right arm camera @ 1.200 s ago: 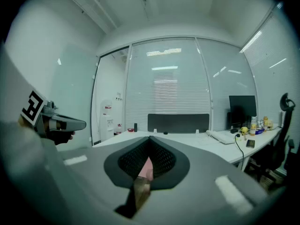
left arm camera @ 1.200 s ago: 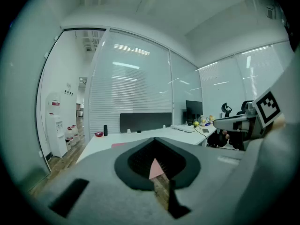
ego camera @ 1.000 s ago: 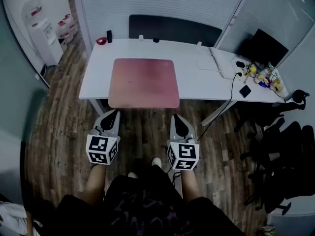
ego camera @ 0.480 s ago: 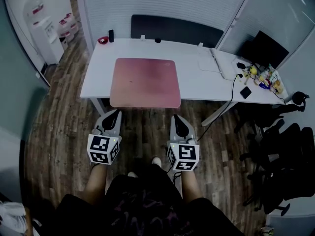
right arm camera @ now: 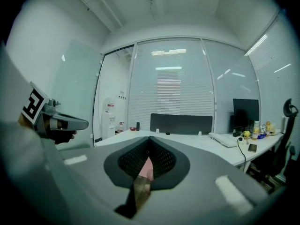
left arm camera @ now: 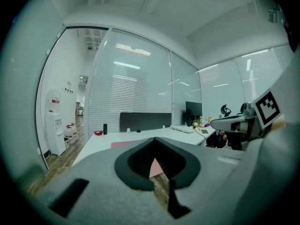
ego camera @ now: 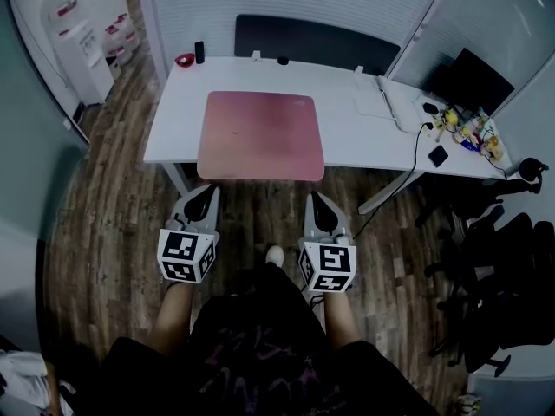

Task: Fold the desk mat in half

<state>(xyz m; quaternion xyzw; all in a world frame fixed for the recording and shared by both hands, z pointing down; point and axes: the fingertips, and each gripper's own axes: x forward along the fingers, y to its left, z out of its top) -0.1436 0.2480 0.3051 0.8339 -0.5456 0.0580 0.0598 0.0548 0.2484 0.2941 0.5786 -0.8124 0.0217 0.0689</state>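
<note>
A pink desk mat point(ego camera: 260, 135) lies flat and unfolded on the white desk point(ego camera: 347, 141), its near edge along the desk's front edge. My left gripper point(ego camera: 205, 194) is shut and empty, held over the floor just short of the mat's near left corner. My right gripper point(ego camera: 315, 199) is shut and empty too, short of the near right corner. In the left gripper view a sliver of the mat point(left arm camera: 154, 168) shows past the closed jaws. The right gripper view shows the same pink mat point(right arm camera: 147, 169) through its closed jaws.
A keyboard point(ego camera: 401, 111), a phone point(ego camera: 439, 155), a cable and small colourful items point(ego camera: 468, 133) lie at the desk's right end. A red dish point(ego camera: 182, 60) and a dark can point(ego camera: 199, 52) stand at the back left. A dark partition point(ego camera: 312, 52), a water dispenser point(ego camera: 82, 50) and office chairs point(ego camera: 503, 276) surround it.
The view has drawn closer to the desk. Both grippers have moved forward, nearer the mat's front edge, and stay shut.
</note>
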